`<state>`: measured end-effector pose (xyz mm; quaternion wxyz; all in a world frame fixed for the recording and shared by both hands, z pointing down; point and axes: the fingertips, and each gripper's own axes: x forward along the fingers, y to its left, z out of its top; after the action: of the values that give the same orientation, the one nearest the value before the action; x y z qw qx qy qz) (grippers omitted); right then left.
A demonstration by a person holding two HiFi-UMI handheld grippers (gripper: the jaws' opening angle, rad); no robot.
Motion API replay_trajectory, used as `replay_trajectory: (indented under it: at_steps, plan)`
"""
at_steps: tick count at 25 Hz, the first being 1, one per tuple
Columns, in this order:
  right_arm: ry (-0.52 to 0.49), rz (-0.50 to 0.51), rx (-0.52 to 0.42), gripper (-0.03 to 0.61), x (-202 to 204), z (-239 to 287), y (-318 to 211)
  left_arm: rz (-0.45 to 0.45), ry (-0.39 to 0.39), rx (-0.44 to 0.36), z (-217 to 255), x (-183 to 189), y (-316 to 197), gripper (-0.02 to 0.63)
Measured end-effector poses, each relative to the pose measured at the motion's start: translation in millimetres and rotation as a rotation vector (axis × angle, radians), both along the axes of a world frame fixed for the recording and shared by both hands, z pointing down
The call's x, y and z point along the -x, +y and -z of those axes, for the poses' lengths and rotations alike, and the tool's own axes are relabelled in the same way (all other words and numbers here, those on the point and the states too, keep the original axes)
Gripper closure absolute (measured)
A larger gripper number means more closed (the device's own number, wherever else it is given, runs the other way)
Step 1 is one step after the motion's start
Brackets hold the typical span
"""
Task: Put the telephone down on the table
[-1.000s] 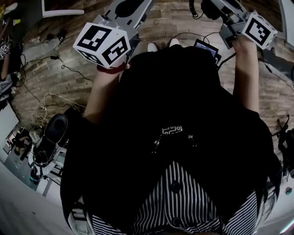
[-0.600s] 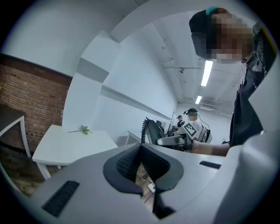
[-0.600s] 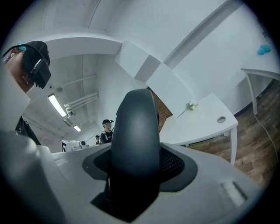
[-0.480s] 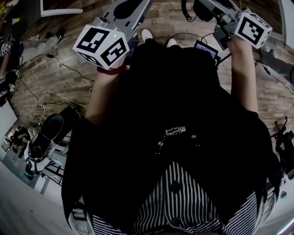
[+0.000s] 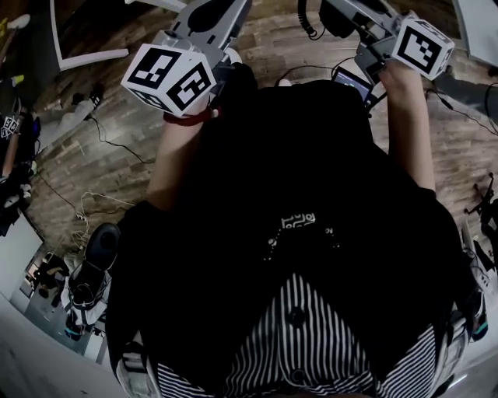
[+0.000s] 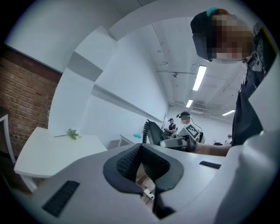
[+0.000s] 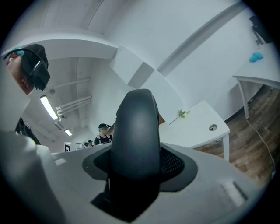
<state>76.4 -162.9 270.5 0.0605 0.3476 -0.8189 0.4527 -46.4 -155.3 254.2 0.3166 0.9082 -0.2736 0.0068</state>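
Head view: the left gripper point(image 5: 204, 23) (marker cube nearest the camera) is held out over the brown wood-plank floor point(image 5: 117, 148); nothing shows at its tip. The right gripper point(image 5: 366, 19) is also held out, and the black telephone handset with coiled cord point(image 5: 333, 19) sticks out from its front end, cord looping to the left. A small dark device with a lit screen point(image 5: 350, 82) lies on the floor just below that gripper.

Left gripper view: the jaws of the left gripper point(image 6: 142, 170) stand a narrow way apart with only floor seen through the gap, so it is empty. The right gripper point(image 6: 181, 142) appears beyond it, handset point(image 6: 154, 132) raised in the air. A white rectangular table point(image 6: 48, 153) stands off to the left, well apart from the handset, with a small green sprig point(image 6: 72, 133) on it; a red brick wall point(image 6: 22, 96) lies behind.

Right gripper view: the right gripper point(image 7: 133, 175) has its jaws clamped on the handset point(image 7: 135, 127), whose rounded end rises upright from between the pads and fills the centre. The white table point(image 7: 197, 127) lies beyond to the right, sprig point(image 7: 181, 113) on top; the handset is clear of it.
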Motion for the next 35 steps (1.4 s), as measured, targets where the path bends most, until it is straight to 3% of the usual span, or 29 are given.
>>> replay_trajectory:
  at_steps: [4,11,29,35]
  plan:
    - [-0.014,-0.037,-0.029,0.304,-13.3,3.9,-3.0,-0.048,0.002,-0.063,3.2,-13.8,-16.0,0.606]
    - [-0.021,-0.061,-0.062,0.304,-43.6,-68.0,5.9,-0.119,0.023,-0.074,-70.3,-56.7,-10.8,0.606]
    - [-0.044,-0.090,-0.130,0.304,-52.8,-109.8,18.0,-0.178,-0.013,-0.124,-117.9,-55.0,27.3,0.606]
    - [-0.053,-0.058,-0.160,0.304,-50.5,-104.3,21.4,-0.125,-0.009,-0.149,-113.1,-49.1,38.0,0.606]
